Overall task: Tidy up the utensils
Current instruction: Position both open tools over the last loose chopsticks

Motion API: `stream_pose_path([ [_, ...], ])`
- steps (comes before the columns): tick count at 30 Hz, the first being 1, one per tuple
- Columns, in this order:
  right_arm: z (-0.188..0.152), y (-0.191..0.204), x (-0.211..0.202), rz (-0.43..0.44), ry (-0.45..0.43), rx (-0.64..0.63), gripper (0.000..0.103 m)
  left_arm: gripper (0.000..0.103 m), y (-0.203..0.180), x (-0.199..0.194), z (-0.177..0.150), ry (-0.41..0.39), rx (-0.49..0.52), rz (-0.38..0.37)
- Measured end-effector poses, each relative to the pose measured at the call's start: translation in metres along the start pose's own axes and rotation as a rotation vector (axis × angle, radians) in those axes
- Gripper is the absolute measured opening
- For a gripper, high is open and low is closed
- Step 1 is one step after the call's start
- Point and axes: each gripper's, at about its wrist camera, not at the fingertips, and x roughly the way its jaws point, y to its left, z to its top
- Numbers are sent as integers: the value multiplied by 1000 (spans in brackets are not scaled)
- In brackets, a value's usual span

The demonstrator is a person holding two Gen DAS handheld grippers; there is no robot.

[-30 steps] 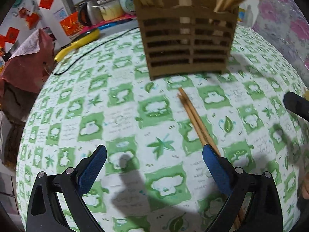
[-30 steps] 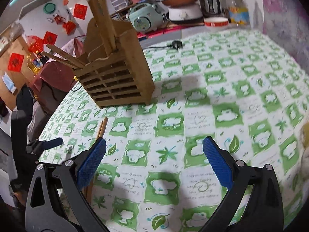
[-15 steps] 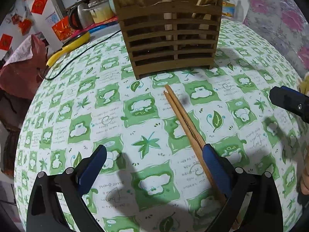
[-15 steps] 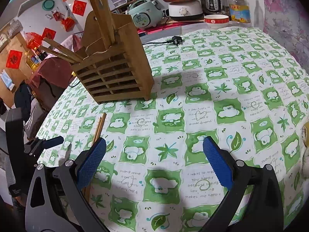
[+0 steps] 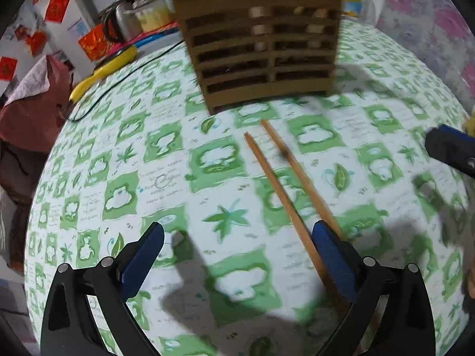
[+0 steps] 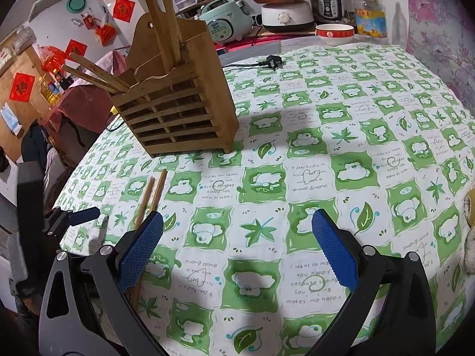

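left tool (image 5: 237, 234): black frame, blue textured pads, silver screws | right tool (image 6: 237, 222): same build

Since a second ago my left gripper (image 5: 237, 235) has drawn back from the wooden holder (image 5: 261, 59), so more of the tablecloth (image 5: 166, 178) lies between us. The two chopsticks (image 5: 276, 178) near the holder's foot lay tight together; now their tips have spread apart. My right gripper (image 6: 237, 227) has also backed off from the holder a little, and it shows in my left view at a spot further from the holder.
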Motion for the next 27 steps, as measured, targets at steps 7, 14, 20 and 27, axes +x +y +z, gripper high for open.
stream_pose_path([
  [7,-3,8,-4,32,-3,-14,97,98,49,3,8,7,-131,102],
  [14,-35,71,9,117,128,-287,97,98,56,4,11,5,-143,118],
  [20,-75,120,11,102,169,-542,97,98,50,-14,8,-41,-144,118],
  [27,-91,91,-14,-82,112,-557,92,98,38,-38,-29,-63,-96,64],
])
